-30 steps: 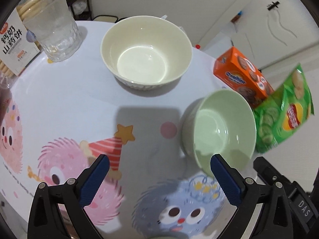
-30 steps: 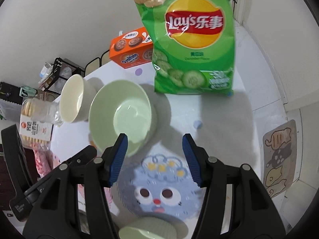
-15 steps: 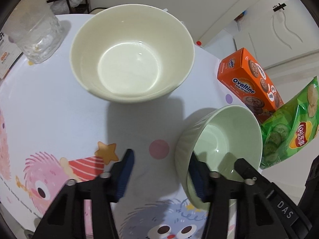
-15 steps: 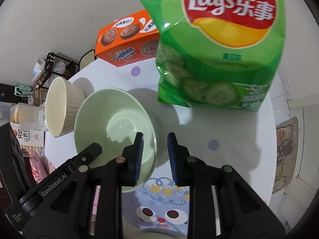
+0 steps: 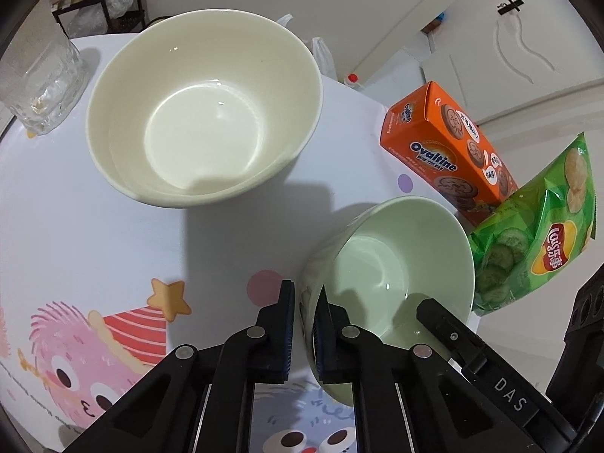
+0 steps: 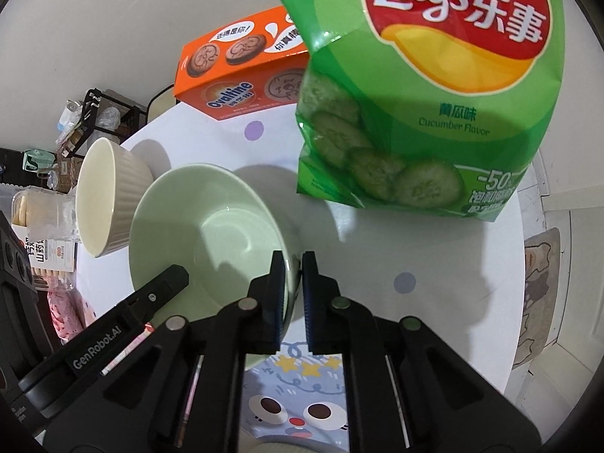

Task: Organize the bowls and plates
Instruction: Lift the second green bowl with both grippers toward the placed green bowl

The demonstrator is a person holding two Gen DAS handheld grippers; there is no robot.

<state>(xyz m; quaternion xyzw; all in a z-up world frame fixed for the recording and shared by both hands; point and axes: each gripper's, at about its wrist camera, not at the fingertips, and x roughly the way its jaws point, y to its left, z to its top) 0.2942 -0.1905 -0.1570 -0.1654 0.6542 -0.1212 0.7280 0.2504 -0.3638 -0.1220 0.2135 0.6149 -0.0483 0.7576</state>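
Observation:
A pale green bowl [image 5: 396,264] [image 6: 211,234] stands on the round table's cartoon-printed cloth. My left gripper [image 5: 305,287] is closing its jaws on the bowl's near left rim, with the wall pinched between the blue pads. My right gripper [image 6: 293,256] clamps the opposite rim in the same way, one finger inside and one outside. Each view shows the other gripper's black finger reaching into the bowl. A larger cream ribbed bowl [image 5: 204,120] [image 6: 98,196] sits empty just behind, apart from the green one.
An orange Ovaltine box [image 5: 449,151] and a green Lay's bag [image 6: 434,87] stand close beyond the green bowl. A clear glass [image 5: 37,87] and a biscuit pack [image 6: 34,226] are at the far left. The table edge [image 6: 517,264] curves along the right.
Both grippers came down and forward to the green bowl. Their jaws went from wide open to closed on its rim, one at each side.

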